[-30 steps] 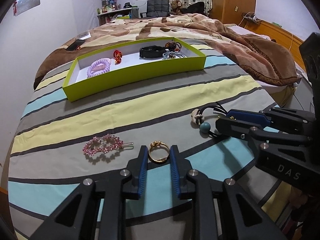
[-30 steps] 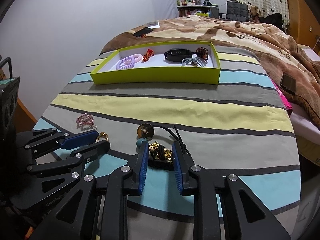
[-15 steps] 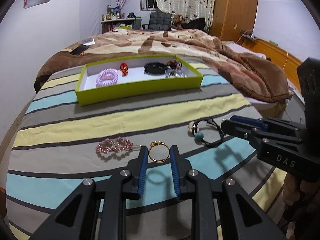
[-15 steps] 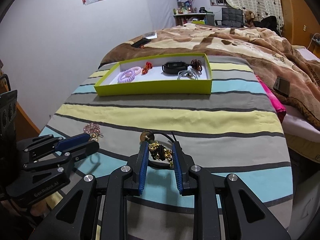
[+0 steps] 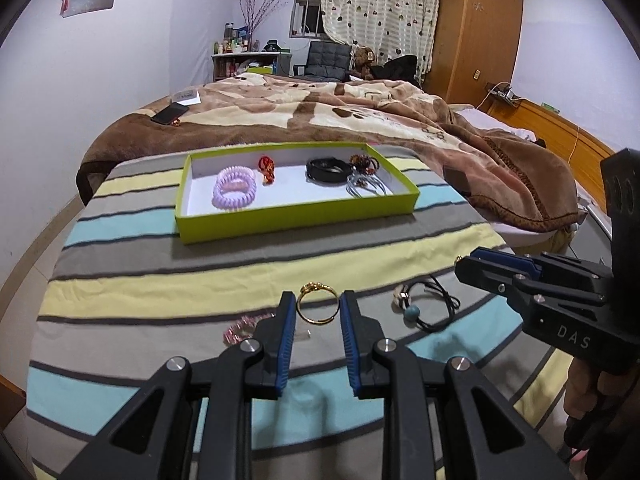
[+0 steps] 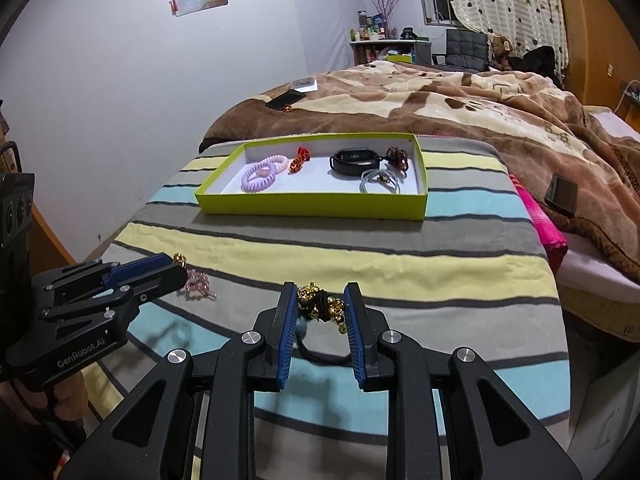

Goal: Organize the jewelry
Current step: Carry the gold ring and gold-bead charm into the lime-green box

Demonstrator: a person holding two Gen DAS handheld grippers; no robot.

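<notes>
A bed is covered by a striped sheet (image 5: 224, 280) in grey, pale yellow and light blue, its bands running left to right across the near part, while a brown patterned blanket (image 5: 360, 120) is bunched over the far and right part. On the blanket at the far left a dark phone (image 5: 169, 113) is laid, and beyond the bed a shelf with bottles, a dark chair, a heart-print curtain (image 5: 380, 4) and a wooden wardrobe (image 5: 476, 28) are seen against pale walls. A shallow green tray (image 5: 296, 216) is set on the sheet with its long axis left to right; in it a lilac coil hair tie (image 5: 235, 188) is placed at the left, a small red ornament (image 5: 266, 168) beside it, and a black band (image 5: 326, 170) with a grey hair tie (image 5: 366, 188) at the right. The left gripper (image 5: 318, 312) is clamped on a gold ring (image 5: 318, 304), which is held above the sheet with its band tilted nearly flat and its ornament at the far side. The right gripper (image 6: 320, 312) is clamped on a black hair tie with gold beads (image 6: 322, 304), stretched left to right between the pads. On the sheet a pink jewelled clip (image 6: 198, 282) is left near the left gripper, and a black hair tie with a shell and a blue bead (image 5: 424, 306) lies between the two grippers.
</notes>
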